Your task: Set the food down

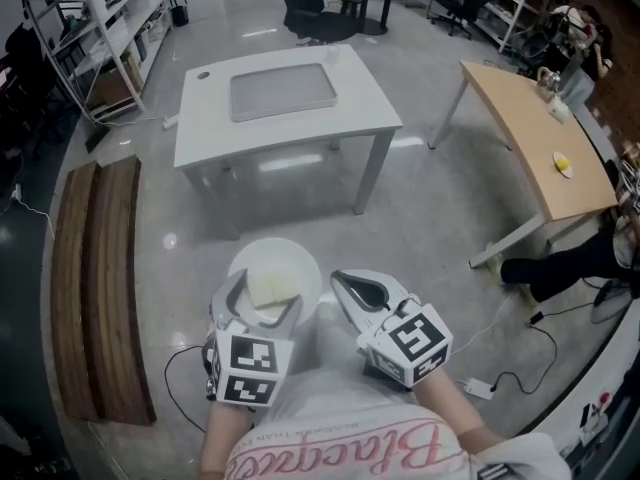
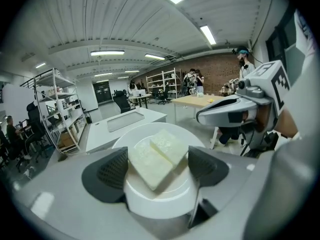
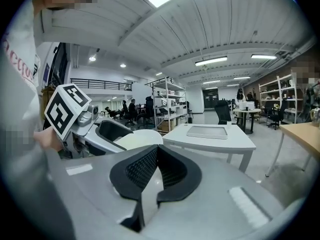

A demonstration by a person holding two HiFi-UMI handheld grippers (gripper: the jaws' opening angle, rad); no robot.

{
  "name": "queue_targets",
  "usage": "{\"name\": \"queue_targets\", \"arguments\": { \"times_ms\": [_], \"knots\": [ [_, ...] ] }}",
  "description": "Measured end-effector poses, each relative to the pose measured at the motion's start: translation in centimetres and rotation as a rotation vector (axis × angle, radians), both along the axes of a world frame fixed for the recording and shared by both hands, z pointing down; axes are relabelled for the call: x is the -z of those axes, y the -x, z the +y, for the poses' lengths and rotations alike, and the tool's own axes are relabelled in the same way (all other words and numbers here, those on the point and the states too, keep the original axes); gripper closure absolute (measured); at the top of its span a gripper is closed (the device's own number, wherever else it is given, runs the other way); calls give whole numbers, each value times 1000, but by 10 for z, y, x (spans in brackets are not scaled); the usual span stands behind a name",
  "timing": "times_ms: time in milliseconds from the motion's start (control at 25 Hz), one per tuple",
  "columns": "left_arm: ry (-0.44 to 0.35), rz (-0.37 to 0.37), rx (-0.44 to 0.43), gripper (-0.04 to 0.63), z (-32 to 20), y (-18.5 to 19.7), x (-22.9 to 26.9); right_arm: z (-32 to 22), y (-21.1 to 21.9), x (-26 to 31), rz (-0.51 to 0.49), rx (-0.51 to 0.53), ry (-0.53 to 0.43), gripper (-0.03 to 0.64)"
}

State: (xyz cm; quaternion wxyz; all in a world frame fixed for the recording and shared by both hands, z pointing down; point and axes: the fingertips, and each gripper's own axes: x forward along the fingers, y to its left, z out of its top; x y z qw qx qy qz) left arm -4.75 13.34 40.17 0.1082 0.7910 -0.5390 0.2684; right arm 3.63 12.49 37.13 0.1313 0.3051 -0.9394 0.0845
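left gripper (image 1: 262, 303) (image 2: 157, 166): jaws clamped on one white plate (image 1: 292, 254) (image 2: 126, 137), a dark pad at either side of it.
food (image 1: 270, 288) (image 2: 151, 168): two pale, square-cut pieces, lying side by side and touching on the plate, between the two pads.
plate: one, held in the air over the grey floor (image 1: 440, 218), short of the white table (image 1: 210, 133) (image 2: 100, 134) (image 3: 210, 140).
right gripper (image 1: 345, 284) (image 3: 156, 166): jaws pressed together with nothing between them, just to the right of the plate.
marker cubes (image 1: 248, 368): two, one on each gripper.
white table: one, straight ahead, with one grey tray (image 1: 282, 91) (image 3: 207, 131) on its top.
wooden table (image 1: 520, 118) (image 2: 200, 100): one, off to the right, with one small yellow thing (image 1: 563, 163) on it.
boards (image 1: 100, 278): two brown ones, side by side on the floor at the left.
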Motion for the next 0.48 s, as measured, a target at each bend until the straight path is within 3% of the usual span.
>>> {"name": "queue_targets", "arguments": {
  "times_ms": [480],
  "knots": [
    [-1, -22, 28, 219, -94, 0, 11, -94, 2, 5, -8, 46, 28, 615]
  ]
}}
